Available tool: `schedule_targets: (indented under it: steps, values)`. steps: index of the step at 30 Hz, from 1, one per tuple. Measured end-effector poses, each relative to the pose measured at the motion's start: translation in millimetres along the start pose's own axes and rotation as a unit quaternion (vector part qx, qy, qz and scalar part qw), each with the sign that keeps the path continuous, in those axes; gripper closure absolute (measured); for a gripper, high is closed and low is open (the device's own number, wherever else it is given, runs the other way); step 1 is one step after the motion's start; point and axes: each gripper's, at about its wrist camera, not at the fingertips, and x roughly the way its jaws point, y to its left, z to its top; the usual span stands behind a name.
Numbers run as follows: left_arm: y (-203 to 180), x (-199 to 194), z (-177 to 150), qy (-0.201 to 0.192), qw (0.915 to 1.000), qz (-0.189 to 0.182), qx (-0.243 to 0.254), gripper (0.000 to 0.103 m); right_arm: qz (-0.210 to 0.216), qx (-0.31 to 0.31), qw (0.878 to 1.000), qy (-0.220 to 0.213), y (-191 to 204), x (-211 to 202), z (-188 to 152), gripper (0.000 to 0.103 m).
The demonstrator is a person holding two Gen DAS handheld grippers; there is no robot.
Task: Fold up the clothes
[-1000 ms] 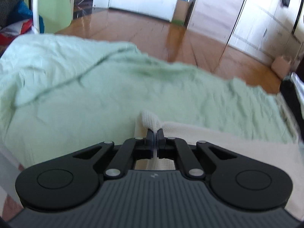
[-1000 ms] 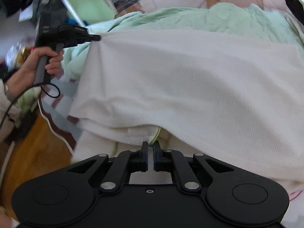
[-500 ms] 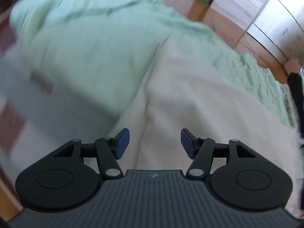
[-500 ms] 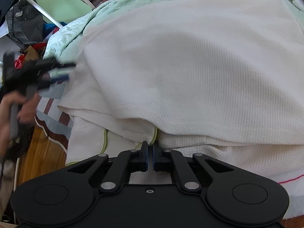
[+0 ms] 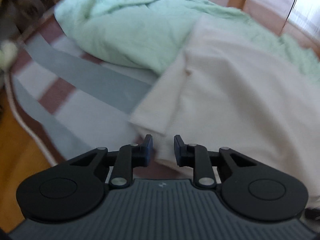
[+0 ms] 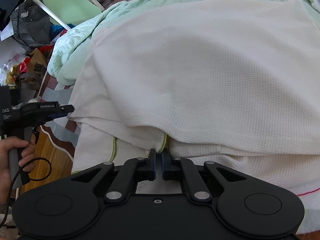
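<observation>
A white waffle-knit garment (image 6: 200,70) lies spread over a pale green quilt (image 6: 80,40) on the bed. My right gripper (image 6: 159,156) is shut on the garment's near edge, beside its green trim. My left gripper (image 5: 163,147) hangs over a folded white corner of the garment (image 5: 240,92) at its left side. Its jaws are closing, the cloth lies between them and the pads stand clear of it. In the right wrist view the left gripper (image 6: 70,109) sits at that corner, held by a hand (image 6: 12,156).
The green quilt (image 5: 124,26) covers the far half of the bed. A sheet with grey and reddish stripes (image 5: 90,80) shows at the left. Wooden floor (image 5: 18,140) lies below the bed's edge. Bags and clutter (image 6: 30,60) pile up beyond the bed's left side.
The left gripper let go of the garment's far corner, opened wide, swung down to the near left corner and has narrowed. The freed cloth now lies flat. The right gripper kept its grip.
</observation>
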Motion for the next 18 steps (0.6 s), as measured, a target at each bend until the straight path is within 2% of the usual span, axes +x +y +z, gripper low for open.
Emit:
schedule_targets:
  steps: [1, 3, 4, 5, 6, 8, 11, 12, 14, 18]
  values:
    - [2.5, 1.7, 1.0, 0.009, 0.9996, -0.022, -0.017, 0.080, 0.001, 0.003, 1.000, 0.000, -0.6, 0.0, -0.1, 0.095]
    - [3.7, 4.2, -1.5, 0.017, 0.9984, -0.037, -0.038, 0.069, 0.003, 0.009, 1.000, 0.000, -1.9, 0.1, -0.2, 0.095]
    - [3.9, 5.2, -2.4, 0.020, 0.9979, -0.042, -0.046, 0.069, 0.004, 0.011, 1.000, 0.000, -2.5, 0.1, -0.1, 0.095]
    - [2.7, 5.2, -2.1, 0.019, 0.9983, -0.037, -0.041, 0.077, 0.005, 0.013, 1.000, 0.000, -3.2, 0.0, 0.1, 0.095]
    - [1.4, 4.6, -1.5, 0.016, 0.9988, -0.031, -0.034, 0.102, 0.006, 0.014, 1.000, -0.001, -3.4, -0.4, -0.2, 0.095]
    - [-1.6, -2.7, 2.6, -0.005, 0.9996, -0.026, -0.011, 0.101, 0.014, 0.019, 1.000, -0.004, -3.8, -2.3, -0.4, 0.094]
    - [8.5, -30.1, 17.3, -0.057, 0.9981, -0.024, -0.003, 0.101, 0.073, 0.046, 0.996, -0.010, -8.0, -9.2, 0.9, 0.095]
    - [13.7, -34.8, 21.9, -0.064, 0.9977, -0.022, -0.003, 0.101, 0.098, 0.066, 0.993, -0.015, -11.2, -11.0, 1.7, 0.095]
    - [23.4, -42.1, 29.5, -0.074, 0.9971, -0.019, -0.004, 0.101, 0.112, 0.086, 0.990, -0.013, -15.5, -10.3, 2.7, 0.095]
    - [26.8, -16.2, 13.7, -0.014, 0.9999, -0.006, 0.006, 0.101, 0.090, 0.086, 0.992, -0.001, -21.6, -6.2, -3.1, 0.095]
